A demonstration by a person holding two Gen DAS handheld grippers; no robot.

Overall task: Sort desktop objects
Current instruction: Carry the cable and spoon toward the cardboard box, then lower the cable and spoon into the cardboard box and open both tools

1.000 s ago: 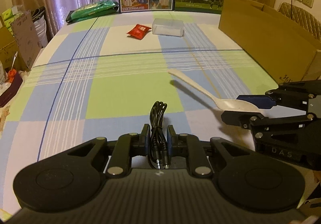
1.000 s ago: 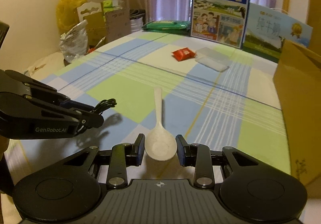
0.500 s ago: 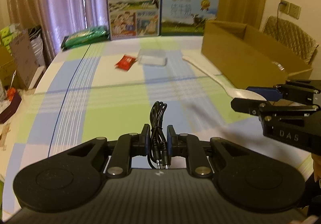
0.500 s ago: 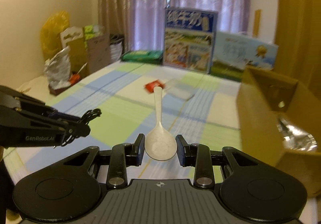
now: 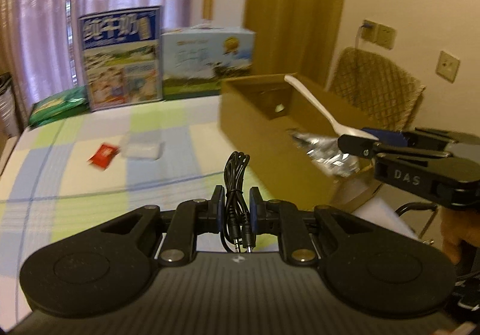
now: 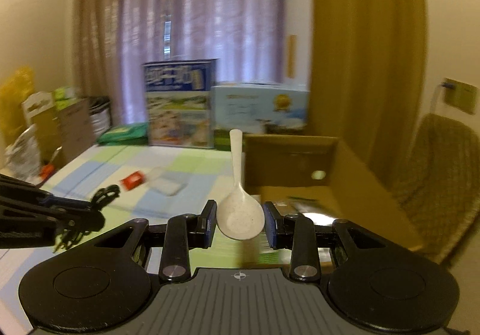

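Spoon and cable both lifted clear of the surface and carried toward the cardboard box.

The white spoon (image 6: 240, 216), bowl clenched in the right gripper (image 6: 240, 222) jaws, now hangs over the open cardboard box (image 5: 261, 137), where a second ago it lay on the checked surface (image 5: 90, 185). The coiled black cable (image 5: 237, 200) is pinched in the left gripper (image 5: 237, 209) jaws, just short of the box. Judging by this, both drops are near; a red packet (image 5: 102, 156) and a clear container (image 5: 142, 149) remain unsorted.
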